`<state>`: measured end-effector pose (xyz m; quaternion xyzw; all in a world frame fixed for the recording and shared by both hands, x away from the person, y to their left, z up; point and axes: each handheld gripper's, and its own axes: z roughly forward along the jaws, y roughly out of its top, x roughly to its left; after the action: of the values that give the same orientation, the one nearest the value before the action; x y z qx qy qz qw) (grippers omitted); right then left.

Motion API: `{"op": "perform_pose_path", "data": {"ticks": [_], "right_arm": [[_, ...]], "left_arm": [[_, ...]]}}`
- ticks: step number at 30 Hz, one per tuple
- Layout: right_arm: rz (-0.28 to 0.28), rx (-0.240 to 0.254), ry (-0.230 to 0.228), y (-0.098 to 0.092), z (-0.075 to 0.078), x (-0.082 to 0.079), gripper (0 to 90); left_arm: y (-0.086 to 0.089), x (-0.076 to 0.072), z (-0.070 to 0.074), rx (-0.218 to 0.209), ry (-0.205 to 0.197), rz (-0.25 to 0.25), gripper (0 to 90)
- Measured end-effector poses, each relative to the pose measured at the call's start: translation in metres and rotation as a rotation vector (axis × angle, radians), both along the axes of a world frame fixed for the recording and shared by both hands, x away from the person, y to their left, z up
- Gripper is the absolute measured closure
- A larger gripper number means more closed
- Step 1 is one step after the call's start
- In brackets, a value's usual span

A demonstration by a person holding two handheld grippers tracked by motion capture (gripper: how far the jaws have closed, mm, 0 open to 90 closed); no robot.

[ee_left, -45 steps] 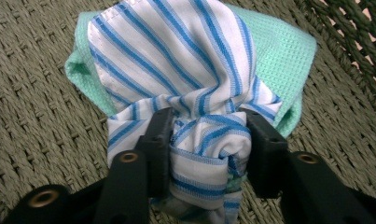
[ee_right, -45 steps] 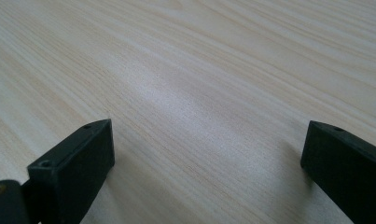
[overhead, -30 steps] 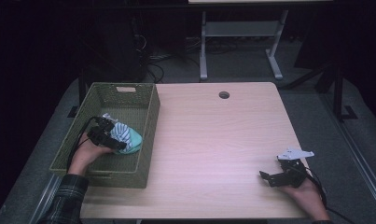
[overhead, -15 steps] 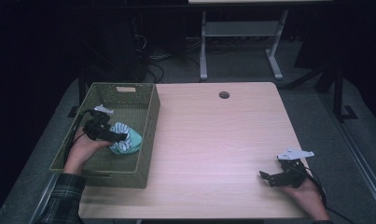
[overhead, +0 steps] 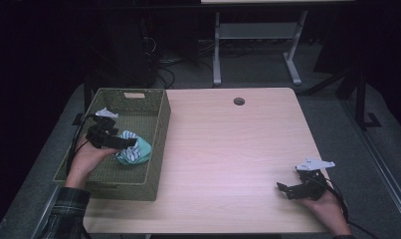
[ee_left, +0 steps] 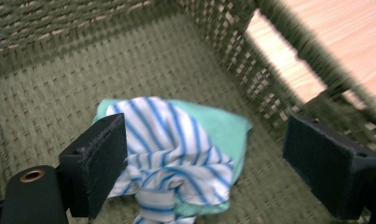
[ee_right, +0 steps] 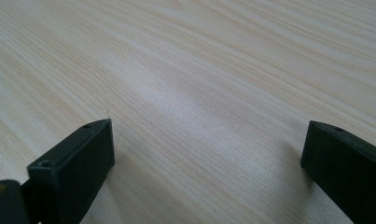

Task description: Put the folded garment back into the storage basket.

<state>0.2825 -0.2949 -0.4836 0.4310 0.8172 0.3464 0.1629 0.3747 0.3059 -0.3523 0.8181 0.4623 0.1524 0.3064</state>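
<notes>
Basket [overhead: 160, 129] floor: cloth [ee_left: 176, 154] released, left gripper [ee_left: 209, 168] raised.

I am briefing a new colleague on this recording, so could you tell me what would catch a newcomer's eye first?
The eye lands first on the bundle of cloth, mint green with blue and white stripes, lying on the floor of the green woven basket at the table's left edge. The left gripper hangs over it with its jaws wide apart. Far off at the near right of the pale wooden table, the right gripper waits open above bare wood.
</notes>
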Motion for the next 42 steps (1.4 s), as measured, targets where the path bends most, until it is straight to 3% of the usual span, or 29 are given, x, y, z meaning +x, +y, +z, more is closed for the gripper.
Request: {"op": "perform_pose_path", "data": {"ticks": [5, 22, 42], "right_arm": [[0.0, 0.0, 0.0, 0.0, 0.0, 0.0, 2.2], [0.0, -0.001, 0.0, 0.0, 0.0, 0.0, 2.2], [0.0, -0.001, 0.0, 0.0, 0.0, 0.0, 2.2]], "left_arm": [[-0.008, -0.004, 0.009, -0.044, -0.026, 0.001, 13.3], [-0.043, -0.011, 0.019, -0.083, -0.05, -0.066, 13.2], [-0.111, -0.019, 0.02, -0.131, -0.079, -0.192, 13.3]]}}
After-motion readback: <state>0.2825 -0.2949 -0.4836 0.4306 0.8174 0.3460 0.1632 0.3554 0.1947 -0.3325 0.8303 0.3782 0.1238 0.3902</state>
